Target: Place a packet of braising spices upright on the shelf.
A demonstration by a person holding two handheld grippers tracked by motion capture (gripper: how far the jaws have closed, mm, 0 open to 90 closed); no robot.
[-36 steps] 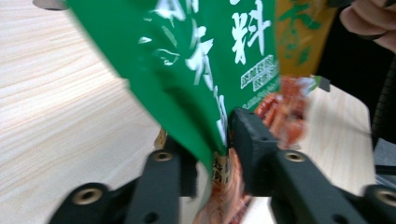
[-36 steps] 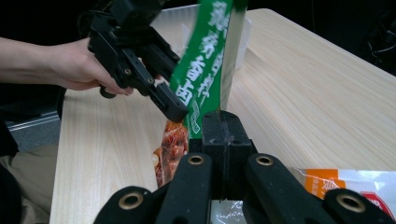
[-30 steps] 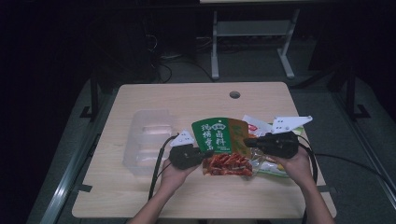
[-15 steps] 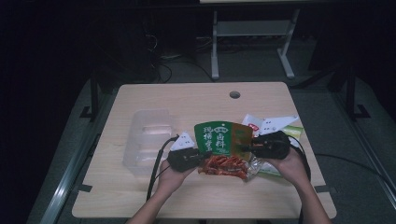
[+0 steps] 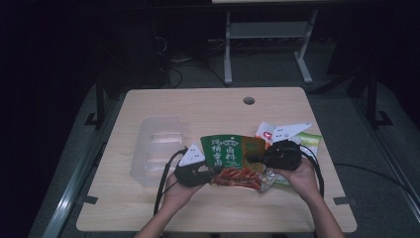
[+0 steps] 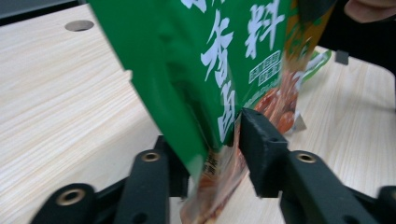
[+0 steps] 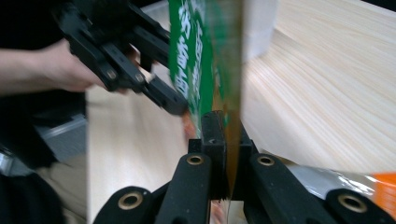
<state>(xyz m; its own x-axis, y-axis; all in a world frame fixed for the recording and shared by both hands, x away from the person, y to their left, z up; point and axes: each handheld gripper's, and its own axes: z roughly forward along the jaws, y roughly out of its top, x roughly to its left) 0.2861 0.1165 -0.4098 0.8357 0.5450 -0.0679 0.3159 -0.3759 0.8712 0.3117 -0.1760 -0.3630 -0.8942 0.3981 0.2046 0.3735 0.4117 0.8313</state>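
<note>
- Left gripper [image 6: 229, 144] fingers have just been opening, standing apart around the green sauce packet [image 5: 229, 151], no longer pinching it.
- Right gripper [image 7: 223, 140] is clamping the packet's edge, holding it above the tabletop [image 5: 208, 106] at centre frame; the handover to the right appears underway.

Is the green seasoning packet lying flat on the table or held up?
Held up. The green packet hangs between the grippers: the right gripper is shut on its edge, and the left gripper jaws, just opening, flank it.

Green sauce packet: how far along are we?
Done: green sauce packet is lifted off the table. In hand: right gripper clamps its edge; left gripper jaws have just been opening, packet between them. Left: probably placing it in the clear tray, which looks unfilled.
</note>
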